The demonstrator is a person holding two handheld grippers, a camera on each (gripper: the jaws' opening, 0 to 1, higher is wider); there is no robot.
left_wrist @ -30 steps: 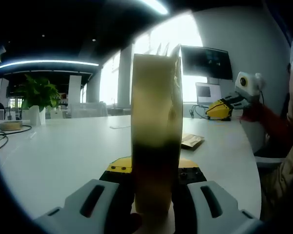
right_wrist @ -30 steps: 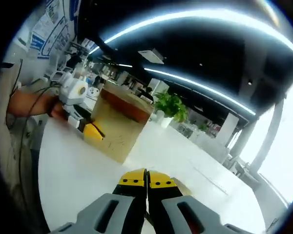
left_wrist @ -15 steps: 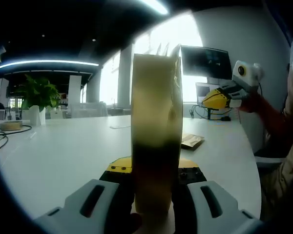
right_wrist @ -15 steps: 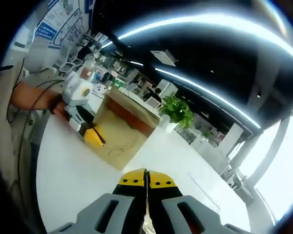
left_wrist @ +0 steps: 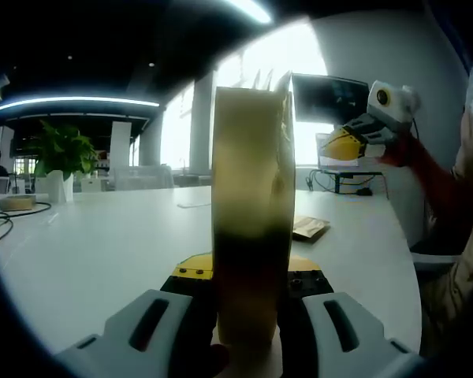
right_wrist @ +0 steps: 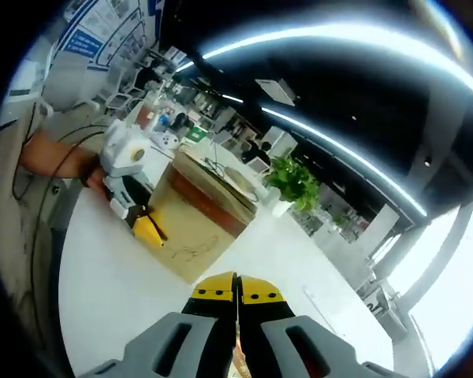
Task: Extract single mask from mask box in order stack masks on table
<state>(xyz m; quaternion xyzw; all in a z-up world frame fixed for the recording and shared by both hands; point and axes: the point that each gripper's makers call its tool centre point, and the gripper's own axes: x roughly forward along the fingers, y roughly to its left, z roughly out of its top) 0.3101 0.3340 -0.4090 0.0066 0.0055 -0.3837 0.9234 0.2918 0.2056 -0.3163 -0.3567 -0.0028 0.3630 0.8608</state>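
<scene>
1. Mask box [right_wrist: 199, 221] stood on the white table [right_wrist: 102, 291], tan cardboard, top open. In the left gripper view the same mask box [left_wrist: 251, 220] showed edge-on, upright, right in front of the camera.
2. Left gripper [left_wrist: 248, 276] was clamped on the mask box: yellow-tipped jaws pressed on both sides of its lower part. In the right gripper view the left gripper [right_wrist: 144, 227] was at the box's near lower corner, yellow tip touching the cardboard, a hand [right_wrist: 59, 161] behind it.
3. Right gripper [right_wrist: 237, 293] had its jaws pressed together, no gap at the yellow tips. A small pale sliver showed low between the jaws; couldn't tell what it was, or whether anything was gripped. It pointed down toward the table, box well ahead of it.
4. In the left gripper view the right gripper [left_wrist: 355, 135] was raised above the table, off to the right of the box, apart from it, on a red sleeve [left_wrist: 430, 185].
5. A flat brown packet [left_wrist: 309, 227] lay on the table just past the box.
6. Farther out: potted plant [left_wrist: 57, 157] and a cable [left_wrist: 8, 214] at the table's far left, wall monitor [left_wrist: 331, 98] behind.
</scene>
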